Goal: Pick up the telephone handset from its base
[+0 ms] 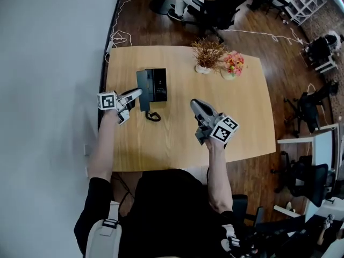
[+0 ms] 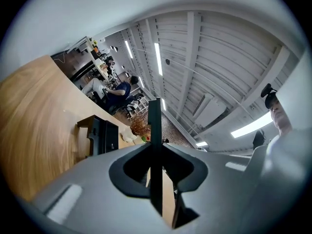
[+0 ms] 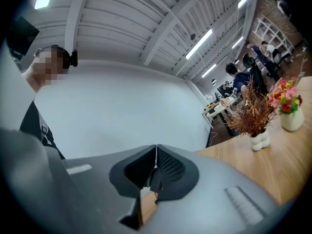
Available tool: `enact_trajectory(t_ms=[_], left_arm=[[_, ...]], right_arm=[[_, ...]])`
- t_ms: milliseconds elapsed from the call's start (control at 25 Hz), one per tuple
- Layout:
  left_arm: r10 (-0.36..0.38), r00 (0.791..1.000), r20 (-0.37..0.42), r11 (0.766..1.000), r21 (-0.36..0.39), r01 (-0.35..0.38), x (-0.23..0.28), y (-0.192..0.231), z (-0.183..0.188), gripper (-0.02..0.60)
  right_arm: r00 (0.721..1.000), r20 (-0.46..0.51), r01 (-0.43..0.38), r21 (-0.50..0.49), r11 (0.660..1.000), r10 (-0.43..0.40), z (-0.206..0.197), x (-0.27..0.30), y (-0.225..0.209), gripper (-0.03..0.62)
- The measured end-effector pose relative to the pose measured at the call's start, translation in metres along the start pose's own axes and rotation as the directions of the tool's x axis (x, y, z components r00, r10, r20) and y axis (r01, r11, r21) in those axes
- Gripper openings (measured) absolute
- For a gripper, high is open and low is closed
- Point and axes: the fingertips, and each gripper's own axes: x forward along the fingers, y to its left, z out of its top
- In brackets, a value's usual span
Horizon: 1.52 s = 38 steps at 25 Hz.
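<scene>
Table (image 1: 177,138): light wood top, rounded corners, grain running left to right in the head view. Black telephone base (image 1: 157,85) sits flat on the left half, nearer the far edge than the near one. Its coiled cord (image 1: 153,115) lies on the wood just in front of the base, bunched into a small dark loop. At the far edge, right of centre, is a white vase of dried brown stems (image 1: 206,58). Just beside it on the right is a vase of pink and red flowers (image 1: 233,64). Both are upright; can't tell if they touch. Vases stand apart from the base.
</scene>
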Motion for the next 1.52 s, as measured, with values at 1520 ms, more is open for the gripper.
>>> enact_trajectory(t_ms=[1520], left_arm=[[0.103,0.991,-0.085,0.977,-0.177,-0.117,0.045,0.135,-0.019,0.074]], right_arm=[[0.993,-0.061,0.097,-0.031,0.995,-0.099,-0.023,-0.016,-0.007,0.005]])
